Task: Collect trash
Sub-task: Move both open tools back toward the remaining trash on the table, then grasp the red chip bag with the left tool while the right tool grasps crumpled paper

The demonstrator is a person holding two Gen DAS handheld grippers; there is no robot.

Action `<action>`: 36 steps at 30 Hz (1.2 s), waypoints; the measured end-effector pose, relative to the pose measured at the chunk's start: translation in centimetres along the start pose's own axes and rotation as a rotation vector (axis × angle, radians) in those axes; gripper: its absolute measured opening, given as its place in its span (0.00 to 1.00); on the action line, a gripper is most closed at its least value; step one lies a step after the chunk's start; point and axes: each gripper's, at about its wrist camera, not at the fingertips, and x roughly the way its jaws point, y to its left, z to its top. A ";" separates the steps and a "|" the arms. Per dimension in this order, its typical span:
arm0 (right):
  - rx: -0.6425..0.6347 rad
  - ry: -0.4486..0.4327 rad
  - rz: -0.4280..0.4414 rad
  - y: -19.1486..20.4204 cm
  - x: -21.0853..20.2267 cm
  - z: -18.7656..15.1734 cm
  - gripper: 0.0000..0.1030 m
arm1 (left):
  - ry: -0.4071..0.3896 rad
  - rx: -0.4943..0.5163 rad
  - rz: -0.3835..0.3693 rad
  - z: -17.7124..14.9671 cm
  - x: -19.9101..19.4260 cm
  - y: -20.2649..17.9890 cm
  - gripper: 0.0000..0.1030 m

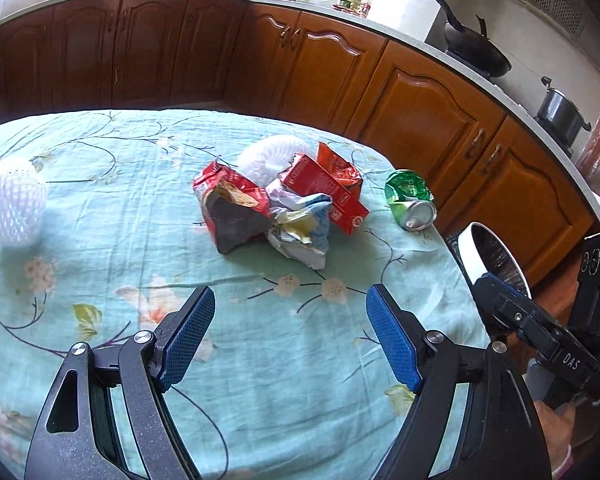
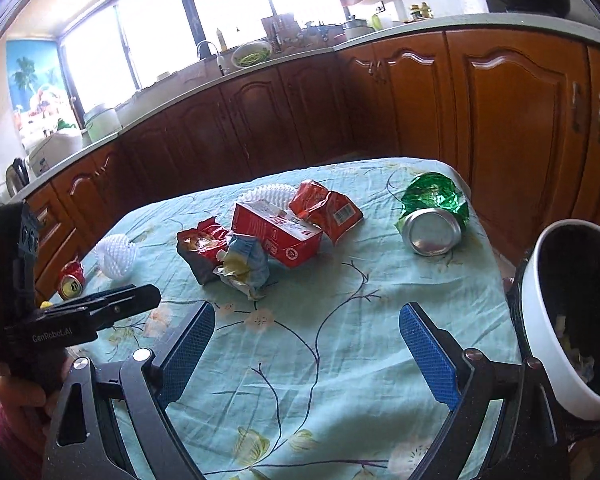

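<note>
With both jaws spread, pinch the crushed can [image 2: 434, 216] (light, slippery, dented) across its crumpled green body, near the bin [image 2: 572, 312].

Trash lies mid-table: torn red snack bag [image 1: 230, 204], crumpled blue-yellow wrapper [image 1: 300, 228] touching it, red carton [image 1: 326, 192] on its side. Crushed green can [image 1: 410, 200] lies apart near the edge. White-rimmed bin [image 2: 572, 312] stands beside the table.
</note>
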 end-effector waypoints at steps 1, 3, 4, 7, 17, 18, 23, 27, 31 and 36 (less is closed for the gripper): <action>-0.024 0.006 -0.005 0.2 0.4 0.1 0.92 | -0.002 -0.001 0.010 0.1 0.0 0.3 0.78; -0.075 0.016 -0.008 0.6 1.3 0.5 0.92 | -0.001 -0.005 0.027 0.5 0.1 1.0 0.78; -0.099 0.018 -0.013 0.8 1.6 0.6 0.92 | 0.002 -0.009 0.034 0.7 0.2 1.3 0.78; -0.172 0.033 -0.026 1.3 3.2 1.0 0.91 | 0.014 -0.027 0.051 1.1 0.7 2.4 0.78; -0.373 0.048 -0.066 3.3 7.8 2.6 0.68 | 0.029 -0.007 0.152 3.1 3.6 4.4 0.67; -0.395 0.048 -0.071 3.5 8.3 2.7 0.68 | 0.031 -0.004 0.158 3.4 3.9 4.5 0.66; -0.496 0.050 -0.129 4.7 10.6 2.9 0.61 | 0.049 0.010 0.172 4.3 5.6 4.9 0.62; -0.525 0.066 -0.157 4.9 11.9 2.9 0.42 | 0.061 0.028 0.167 4.8 6.8 4.6 0.59; -0.515 0.041 -0.154 4.8 11.0 2.9 0.08 | 0.092 0.049 0.148 5.0 8.1 4.1 0.30; -0.363 0.047 -0.056 3.3 8.9 3.1 0.05 | 0.082 0.070 0.136 4.5 7.5 3.6 0.07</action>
